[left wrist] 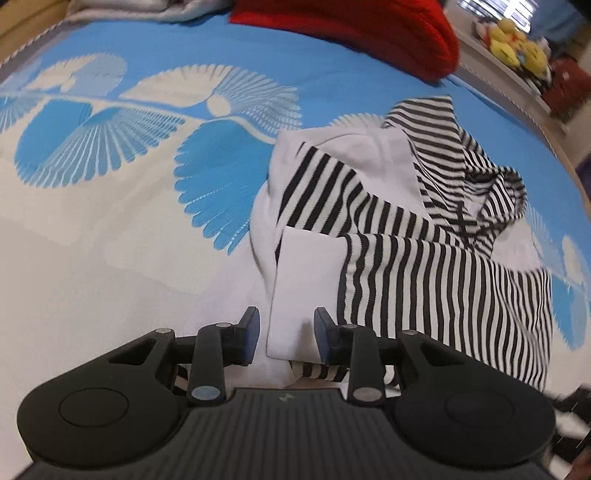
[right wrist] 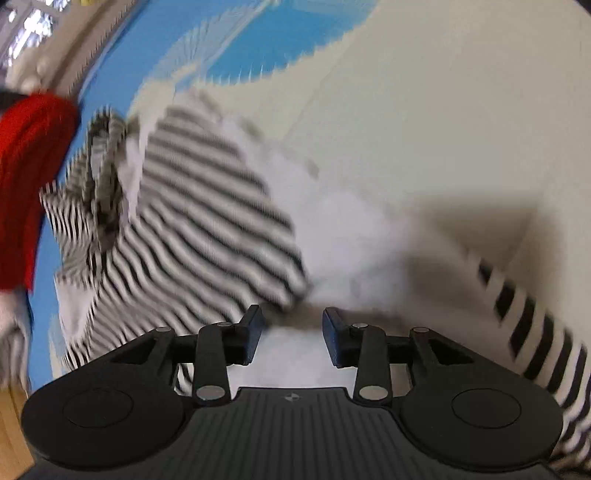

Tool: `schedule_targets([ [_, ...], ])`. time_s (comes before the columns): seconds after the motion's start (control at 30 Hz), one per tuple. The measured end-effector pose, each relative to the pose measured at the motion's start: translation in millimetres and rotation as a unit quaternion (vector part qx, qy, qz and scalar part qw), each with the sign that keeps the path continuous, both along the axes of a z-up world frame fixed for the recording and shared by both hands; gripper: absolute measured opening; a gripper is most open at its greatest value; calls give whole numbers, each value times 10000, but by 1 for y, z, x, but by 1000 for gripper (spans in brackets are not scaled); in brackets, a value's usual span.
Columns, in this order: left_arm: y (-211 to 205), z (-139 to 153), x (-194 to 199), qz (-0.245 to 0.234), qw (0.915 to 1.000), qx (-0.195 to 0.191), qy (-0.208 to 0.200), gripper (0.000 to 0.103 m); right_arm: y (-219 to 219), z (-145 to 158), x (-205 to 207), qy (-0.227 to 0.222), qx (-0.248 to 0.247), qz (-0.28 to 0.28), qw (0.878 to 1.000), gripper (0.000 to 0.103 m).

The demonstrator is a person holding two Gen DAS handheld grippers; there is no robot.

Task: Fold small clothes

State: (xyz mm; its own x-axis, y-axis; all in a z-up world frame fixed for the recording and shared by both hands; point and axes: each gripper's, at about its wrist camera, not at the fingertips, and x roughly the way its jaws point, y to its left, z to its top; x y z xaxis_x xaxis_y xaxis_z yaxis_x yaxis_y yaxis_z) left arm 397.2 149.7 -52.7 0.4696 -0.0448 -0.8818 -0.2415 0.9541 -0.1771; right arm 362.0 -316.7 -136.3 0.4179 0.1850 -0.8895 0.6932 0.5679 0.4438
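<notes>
Striped top [left wrist: 424,266] x1 on bedspread [left wrist: 110,229], red garment [left wrist: 369,33] x1; both grippers' jaws apart, gripping nothing.

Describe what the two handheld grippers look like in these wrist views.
Both match. The left gripper and right gripper have matte black bodies with a ribbed centre panel, a small logo, two round side housings, silver-pinned linkage arms and short fingers with blue pads. No cables or sleeves show.

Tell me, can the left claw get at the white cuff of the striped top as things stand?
Probably yes. The left claw stands open with the white cuff of the striped top lying right between its fingers, nothing covering it. The pads do not look pressed on the cloth yet.
</notes>
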Motion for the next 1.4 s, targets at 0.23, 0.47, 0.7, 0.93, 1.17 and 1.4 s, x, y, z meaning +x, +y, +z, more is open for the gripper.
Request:
schedule_targets([
  [0.23, -14, -3, 1, -396, 9989, 270, 13, 36, -29, -6, -8, -112, 184, -623, 9978, 9],
  [0.47, -30, -9, 1, -773, 9969, 167, 42, 36, -40, 2, -8, -25, -330, -795, 9963, 14],
  [0.7, -10, -21, 5, -273, 9978, -585, 166, 36, 2, 22, -2, -324, -216, 41, 9992, 35],
  [0.93, -8, -46, 9, -22, 9910, -1260, 441, 36, 9, 34, 17, -680, -267, 447, 9963, 38],
  [1.17, -33, -3, 3, -528, 9970, -186, -535, 3, 9, 37, 27, -762, -307, 582, 9949, 41],
  [1.4, -34, 0, 7, -392, 9973, 550, -299, 6, -5, 4, 23, -277, 263, 178, 9991, 42],
])
